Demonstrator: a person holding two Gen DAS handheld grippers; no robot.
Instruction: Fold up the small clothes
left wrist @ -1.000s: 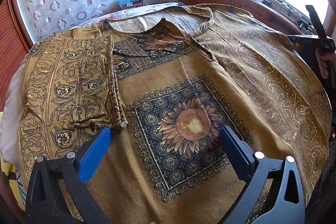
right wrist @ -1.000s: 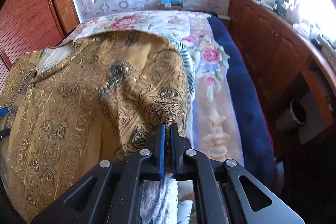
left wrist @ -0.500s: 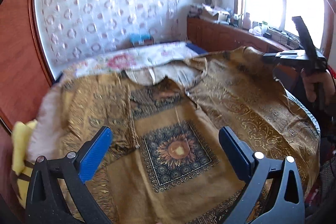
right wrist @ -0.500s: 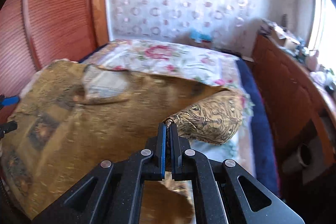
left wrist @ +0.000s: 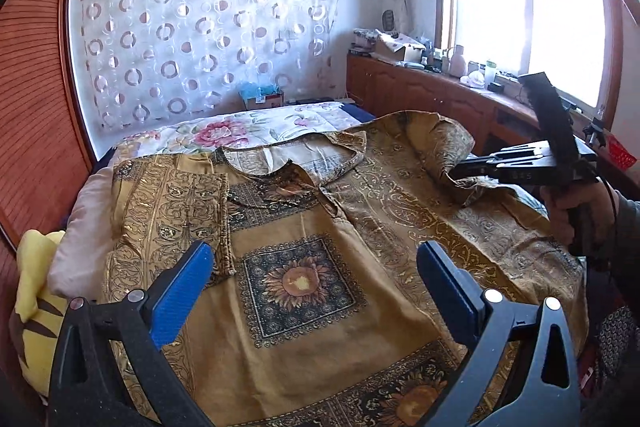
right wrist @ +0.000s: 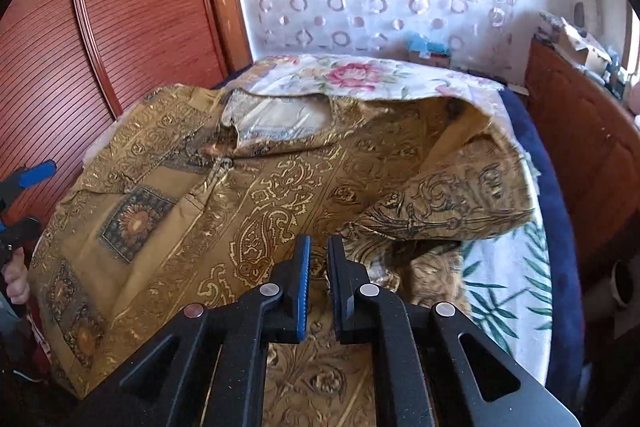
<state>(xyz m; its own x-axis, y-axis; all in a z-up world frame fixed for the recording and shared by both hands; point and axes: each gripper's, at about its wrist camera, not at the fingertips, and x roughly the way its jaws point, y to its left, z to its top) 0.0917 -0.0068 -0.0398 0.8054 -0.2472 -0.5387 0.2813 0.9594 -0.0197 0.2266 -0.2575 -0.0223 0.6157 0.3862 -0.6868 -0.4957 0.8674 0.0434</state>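
On the bed (left wrist: pixel 256 125), the gold shirt (left wrist: pixel 320 291) lies spread flat, one sleeve (right wrist: pixel 448 203) folded inward. Left tongs (left wrist: pixel 312 283) hover wide open, empty. Right tongs (right wrist: pixel 318 267) have just been opening; a narrow gap shows, cloth behind it, nothing pinched. Risk: the released sleeve, resting loosely humped, may slide back and undo the fold.

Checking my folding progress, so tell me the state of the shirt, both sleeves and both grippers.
Shirt: spread on the bed, body not yet folded.
Left sleeve: folded flat over the front.
Right sleeve: lifted and curled inward, not laid flat.
Left gripper: wide open, holding nothing, above the shirt.
Right gripper: narrow gap, jaws have just been opening; sleeve edge at the tips, whether between them unclear.
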